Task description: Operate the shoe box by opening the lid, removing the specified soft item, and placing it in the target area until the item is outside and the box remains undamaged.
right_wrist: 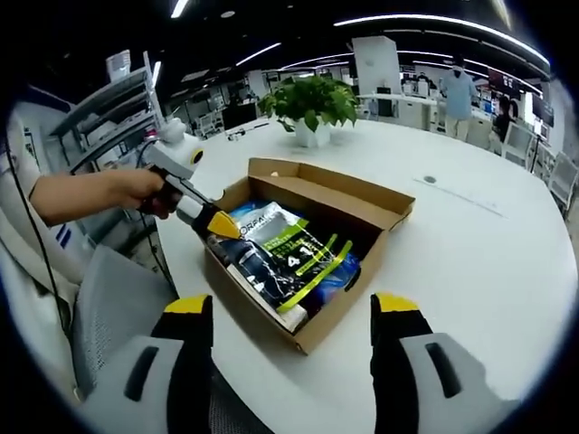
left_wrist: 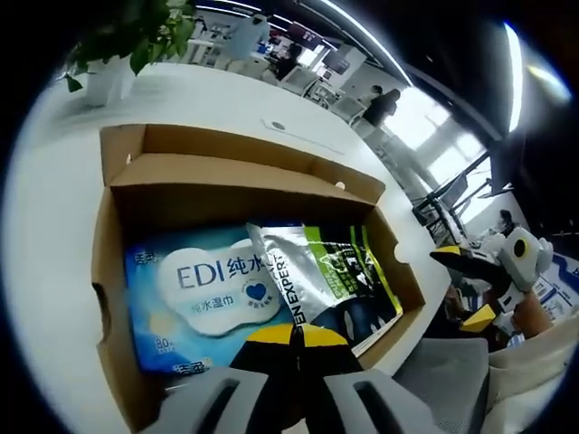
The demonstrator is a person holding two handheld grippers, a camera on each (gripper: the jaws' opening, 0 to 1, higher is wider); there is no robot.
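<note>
My left hand-held gripper pinches the near edge of the silver-and-green foil pouch in the open brown cardboard shoe box. My right hand-held gripper hangs wide, holding nothing, at 6 o'clock off the box's corner. Bare white tabletop lies open toward 3 o'clock.

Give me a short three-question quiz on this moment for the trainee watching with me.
1. True or false: the shoe box is open.
2. Which item lies on top inside the box: A) the blue wet-wipes pack, B) the silver and green pouch, C) a shoe?
3. Fill in: the left hand-held gripper is at the box edge by the pouch with its jaws ____, while the right hand-held gripper stays back from the box with jaws wide apart.

Key: 1 true; 2 B; 3 closed.
</note>
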